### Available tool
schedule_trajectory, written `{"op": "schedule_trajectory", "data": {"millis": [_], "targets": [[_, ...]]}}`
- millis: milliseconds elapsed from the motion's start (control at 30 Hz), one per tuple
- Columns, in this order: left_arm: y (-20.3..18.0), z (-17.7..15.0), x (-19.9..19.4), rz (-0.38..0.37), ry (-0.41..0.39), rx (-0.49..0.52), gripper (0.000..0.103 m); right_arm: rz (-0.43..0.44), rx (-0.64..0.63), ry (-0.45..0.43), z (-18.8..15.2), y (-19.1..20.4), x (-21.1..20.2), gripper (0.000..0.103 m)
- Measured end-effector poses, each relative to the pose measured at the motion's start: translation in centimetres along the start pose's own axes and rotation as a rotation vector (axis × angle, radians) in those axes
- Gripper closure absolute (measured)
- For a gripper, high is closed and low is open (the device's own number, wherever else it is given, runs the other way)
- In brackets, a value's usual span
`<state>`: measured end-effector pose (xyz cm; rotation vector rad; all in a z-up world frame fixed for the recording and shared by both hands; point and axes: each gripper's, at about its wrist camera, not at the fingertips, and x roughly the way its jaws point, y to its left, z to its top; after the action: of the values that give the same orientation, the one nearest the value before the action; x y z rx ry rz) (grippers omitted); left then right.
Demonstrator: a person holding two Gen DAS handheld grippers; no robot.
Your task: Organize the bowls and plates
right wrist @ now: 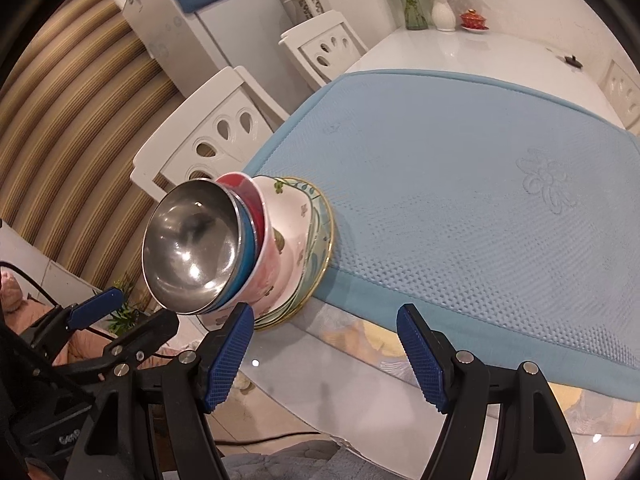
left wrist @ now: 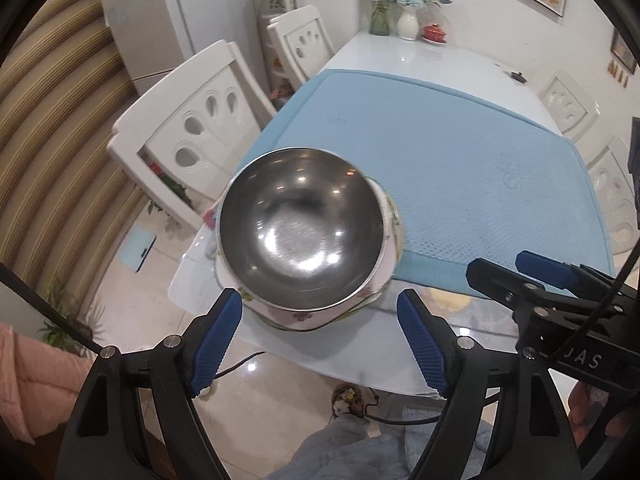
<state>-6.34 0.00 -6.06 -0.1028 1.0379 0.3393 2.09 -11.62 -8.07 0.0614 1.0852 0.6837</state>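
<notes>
A stack of dishes stands at the near left corner of the blue mat (right wrist: 460, 184). A steel bowl (left wrist: 300, 228) (right wrist: 188, 248) is on top, nested in a blue bowl (right wrist: 249, 252) and a red bowl (right wrist: 242, 190). Below them come a white floral bowl (left wrist: 308, 314) (right wrist: 286, 248) and gold-rimmed plates (right wrist: 322, 248). My left gripper (left wrist: 319, 298) (right wrist: 132, 310) is open, its pads just short of the floral bowl on either side and not touching it. My right gripper (right wrist: 325, 312) (left wrist: 510, 270) is open and holds nothing, to the right of the stack.
The mat lies on a white glass table (left wrist: 400, 52) with white chairs (left wrist: 192, 128) along its left side and more at the right. Vases of flowers (left wrist: 408, 20) and a red lidded cup (left wrist: 435, 32) stand at the far end. A person's legs and a cable are below the table's near edge.
</notes>
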Motion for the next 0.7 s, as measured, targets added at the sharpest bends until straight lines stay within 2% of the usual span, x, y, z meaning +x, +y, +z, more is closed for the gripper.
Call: {"op": "schedule_trajectory", "data": {"millis": [233, 700], "targets": [[-0.6, 0.6, 0.2, -0.047, -0.008, 0.001, 0.024, -0.011, 0.035, -0.008, 0.0, -1.2, -0.5, 0.031], [0.0, 0.9, 0.6, -0.05, -0.002, -0.005, 0.024, -0.029, 0.034, 0.006, 0.3, -1.1, 0.0, 0.031]]}}
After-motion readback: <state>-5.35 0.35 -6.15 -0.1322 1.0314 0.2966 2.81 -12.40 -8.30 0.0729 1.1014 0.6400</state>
